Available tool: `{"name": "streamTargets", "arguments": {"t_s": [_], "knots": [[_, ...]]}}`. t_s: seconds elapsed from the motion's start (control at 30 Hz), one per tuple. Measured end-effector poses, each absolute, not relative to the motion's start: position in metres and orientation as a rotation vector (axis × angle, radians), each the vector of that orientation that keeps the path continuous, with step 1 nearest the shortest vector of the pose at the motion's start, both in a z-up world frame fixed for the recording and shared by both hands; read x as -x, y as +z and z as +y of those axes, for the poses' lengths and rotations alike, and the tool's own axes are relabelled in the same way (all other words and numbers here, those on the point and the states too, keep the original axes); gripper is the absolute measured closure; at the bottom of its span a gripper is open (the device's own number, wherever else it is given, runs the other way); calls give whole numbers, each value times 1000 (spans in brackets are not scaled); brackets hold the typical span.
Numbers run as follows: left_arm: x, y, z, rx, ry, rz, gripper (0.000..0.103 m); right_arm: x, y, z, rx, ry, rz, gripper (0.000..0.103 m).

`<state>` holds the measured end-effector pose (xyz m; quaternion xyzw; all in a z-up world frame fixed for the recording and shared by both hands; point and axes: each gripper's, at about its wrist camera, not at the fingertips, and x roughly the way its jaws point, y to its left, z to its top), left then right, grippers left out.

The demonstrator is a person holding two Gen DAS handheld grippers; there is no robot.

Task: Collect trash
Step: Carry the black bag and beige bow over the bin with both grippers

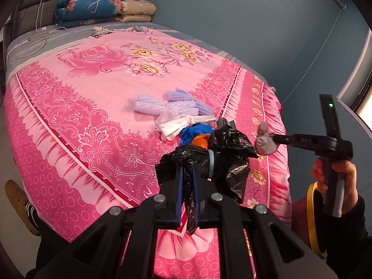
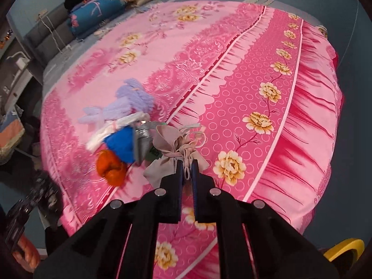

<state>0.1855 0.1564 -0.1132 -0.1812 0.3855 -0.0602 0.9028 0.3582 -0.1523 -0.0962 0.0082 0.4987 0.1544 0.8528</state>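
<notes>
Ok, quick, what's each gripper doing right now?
Left gripper: shut on the black trash bag.
Right gripper: shut on a beige cloth pouch.

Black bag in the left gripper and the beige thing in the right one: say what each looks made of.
The black bag, pinched by the left gripper, looks like thin plastic film: glossy, crinkled, partly see-through at its edge. The beige thing in the right gripper looks like soft matte cloth with a drawstring cord, perhaps a small pouch; blur leaves that open.
</notes>
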Motion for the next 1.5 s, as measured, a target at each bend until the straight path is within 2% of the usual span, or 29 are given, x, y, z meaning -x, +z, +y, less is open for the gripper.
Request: {"name": "streamTargets", "arguments": {"t_s": [0.9, 1.5], "knots": [[-149, -46, 123, 305, -79, 676, 96, -219, 14, -214, -126, 491, 798, 96], [-122, 15, 37, 212, -240, 581, 96, -145, 84, -295, -179, 402, 598, 96]]}}
